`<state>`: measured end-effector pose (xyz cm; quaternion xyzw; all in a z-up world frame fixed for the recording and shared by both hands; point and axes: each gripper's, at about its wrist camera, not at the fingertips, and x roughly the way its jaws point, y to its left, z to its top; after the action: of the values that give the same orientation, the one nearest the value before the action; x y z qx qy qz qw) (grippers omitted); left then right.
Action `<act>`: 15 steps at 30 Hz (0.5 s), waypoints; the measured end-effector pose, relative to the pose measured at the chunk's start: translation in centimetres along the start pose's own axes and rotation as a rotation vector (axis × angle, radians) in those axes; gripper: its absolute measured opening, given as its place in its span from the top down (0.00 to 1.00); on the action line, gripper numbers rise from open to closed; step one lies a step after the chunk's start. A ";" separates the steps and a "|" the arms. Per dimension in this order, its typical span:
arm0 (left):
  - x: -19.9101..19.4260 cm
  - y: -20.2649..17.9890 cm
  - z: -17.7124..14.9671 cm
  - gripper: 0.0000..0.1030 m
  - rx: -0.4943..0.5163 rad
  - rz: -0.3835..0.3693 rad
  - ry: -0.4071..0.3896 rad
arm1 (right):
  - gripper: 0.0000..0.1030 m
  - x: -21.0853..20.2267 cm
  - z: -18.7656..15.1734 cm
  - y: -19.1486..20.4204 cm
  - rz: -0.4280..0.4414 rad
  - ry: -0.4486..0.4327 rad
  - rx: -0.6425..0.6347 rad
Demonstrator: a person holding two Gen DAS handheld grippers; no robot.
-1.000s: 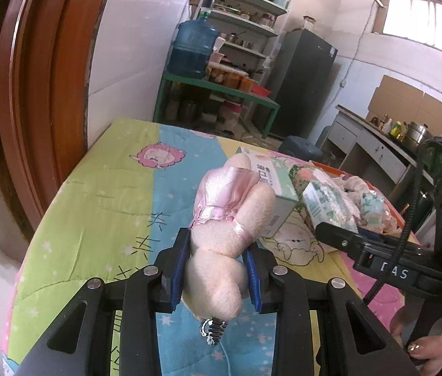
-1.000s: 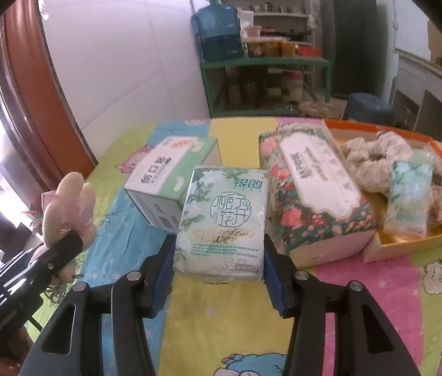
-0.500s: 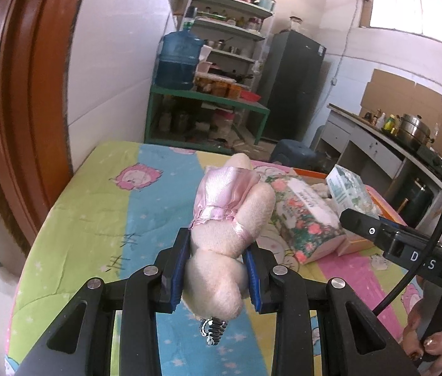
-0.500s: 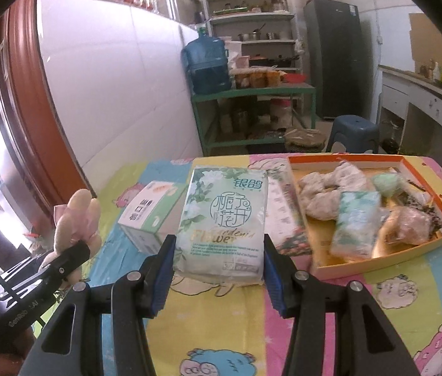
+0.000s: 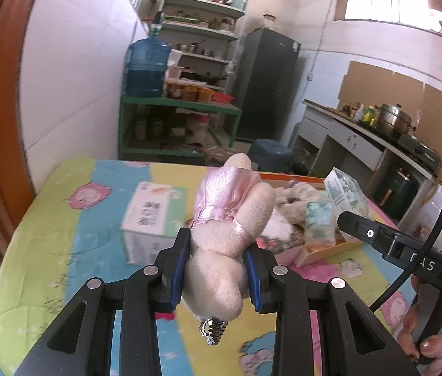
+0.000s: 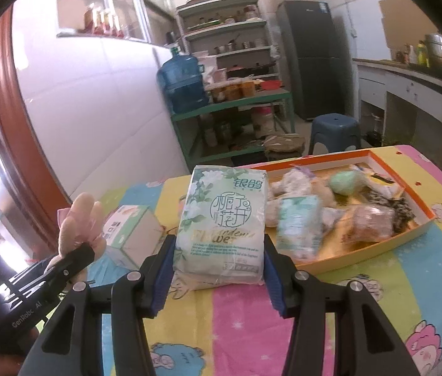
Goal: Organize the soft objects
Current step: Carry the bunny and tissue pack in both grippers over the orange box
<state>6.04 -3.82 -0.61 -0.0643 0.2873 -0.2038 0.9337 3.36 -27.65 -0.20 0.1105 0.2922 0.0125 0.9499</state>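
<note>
I have 2 soft items in hand. Left gripper (image 5: 217, 274) is clamped on a pink plush toy (image 5: 225, 228), pads pinching its lower body; it squashes easily, so I judge a mid-body hold safest. Right gripper (image 6: 217, 271) is clamped on a tissue pack (image 6: 222, 224) by its lower sides; light, slick wrapper, may slip. Both are above the table; the orange tray (image 6: 421, 230) lies far right.
</note>
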 end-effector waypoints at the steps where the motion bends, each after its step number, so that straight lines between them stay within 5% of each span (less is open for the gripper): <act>1: 0.2 -0.5 0.1 0.68 0.002 -0.006 0.001 | 0.50 -0.3 0.1 -0.6 -0.008 -0.007 0.006; 15: 4.6 -7.9 1.7 0.68 0.080 -0.087 0.031 | 0.50 -2.6 1.1 -8.9 -0.095 -0.069 0.085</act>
<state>7.74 -12.96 0.29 -0.0362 0.2902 -0.2566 0.9212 1.47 -36.76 0.14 0.1373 0.2647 -0.0488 0.9533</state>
